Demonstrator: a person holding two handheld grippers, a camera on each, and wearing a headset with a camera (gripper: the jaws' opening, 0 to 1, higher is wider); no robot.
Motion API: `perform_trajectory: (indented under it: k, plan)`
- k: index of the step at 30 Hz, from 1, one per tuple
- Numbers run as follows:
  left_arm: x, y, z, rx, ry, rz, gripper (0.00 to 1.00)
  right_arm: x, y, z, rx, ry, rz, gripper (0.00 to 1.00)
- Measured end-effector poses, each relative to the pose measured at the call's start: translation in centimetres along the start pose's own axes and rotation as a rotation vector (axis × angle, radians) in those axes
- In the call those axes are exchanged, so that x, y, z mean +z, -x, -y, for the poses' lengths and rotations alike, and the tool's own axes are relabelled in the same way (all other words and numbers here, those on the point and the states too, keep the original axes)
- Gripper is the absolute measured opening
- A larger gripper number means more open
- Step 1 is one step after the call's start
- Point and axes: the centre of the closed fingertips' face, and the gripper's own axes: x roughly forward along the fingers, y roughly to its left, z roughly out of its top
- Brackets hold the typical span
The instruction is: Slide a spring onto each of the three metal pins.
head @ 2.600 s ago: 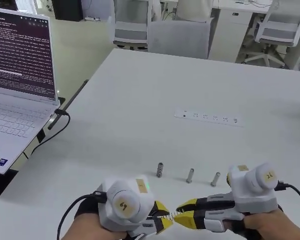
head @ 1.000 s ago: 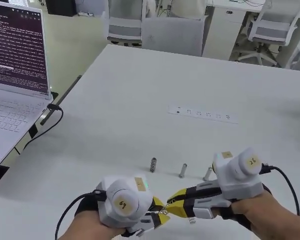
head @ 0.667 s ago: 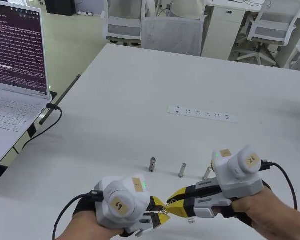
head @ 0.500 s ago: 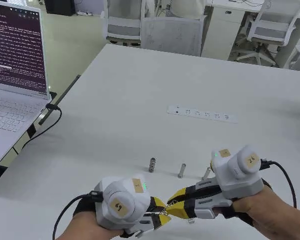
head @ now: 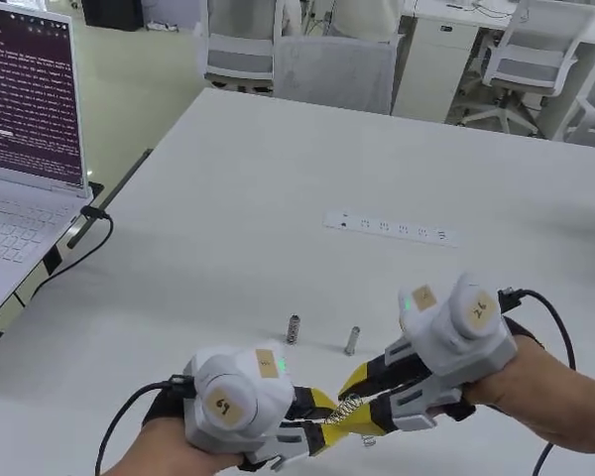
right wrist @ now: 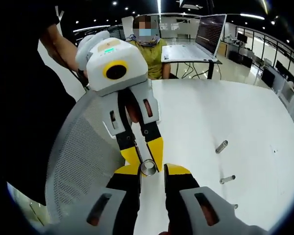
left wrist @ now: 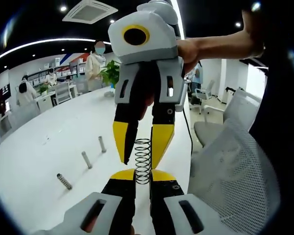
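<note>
A small steel spring [head: 347,407] hangs over the table's near edge, and my left gripper [head: 322,418] is shut on its near end. In the left gripper view the spring [left wrist: 142,156] rises from my left gripper [left wrist: 142,175] into the gap between the other gripper's yellow fingers [left wrist: 121,142]. My right gripper [head: 364,401] is open, one finger on each side of the spring's far end [right wrist: 148,167]. Beyond them stand a pin with a spring on it [head: 294,329] and a bare pin [head: 352,340]. In the left gripper view, two bare pins [left wrist: 86,159] [left wrist: 102,144] stand in a row with the sprung pin [left wrist: 63,181].
A white power strip [head: 392,228] lies mid-table. An open laptop [head: 20,149] and its black cable [head: 79,248] are at the left edge. Office chairs [head: 337,69] stand past the white table's [head: 278,198] far edge. A small metal piece [head: 369,439] lies below my right gripper.
My right gripper's jaws have opened around the spring, and it has rolled and lifted slightly. The left gripper still holds the spring. The head camera has shifted a little.
</note>
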Motion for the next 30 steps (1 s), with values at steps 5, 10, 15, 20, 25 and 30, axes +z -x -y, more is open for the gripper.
perform_trajectory:
  k: [5, 10, 15, 20, 25, 30]
  plan:
    - [0.6, -0.1, 0.0, -0.010, -0.010, 0.011, 0.02, 0.1, 0.6, 0.0, 0.004, 0.016, -0.009, 0.15]
    - [1.1, -0.2, 0.0, -0.020, -0.017, 0.022, 0.02, 0.3, 1.1, -0.1, 0.009, 0.027, -0.017, 0.14]
    - [1.5, -0.3, 0.1, -0.027, -0.016, 0.039, 0.02, 0.2, 1.2, -0.1, 0.016, 0.050, -0.048, 0.14]
    - [2.0, -0.2, 0.0, -0.025, -0.002, 0.064, 0.02, 0.6, 1.5, -0.1, 0.027, 0.067, -0.060, 0.12]
    - [2.4, 0.0, 0.0, -0.027, 0.008, 0.084, 0.02, 0.8, 1.7, -0.5, 0.048, 0.089, -0.070, 0.09]
    - [2.6, -0.1, 0.2, -0.033, 0.003, 0.098, 0.02, 0.7, 1.9, -0.6, 0.062, 0.107, -0.090, 0.09]
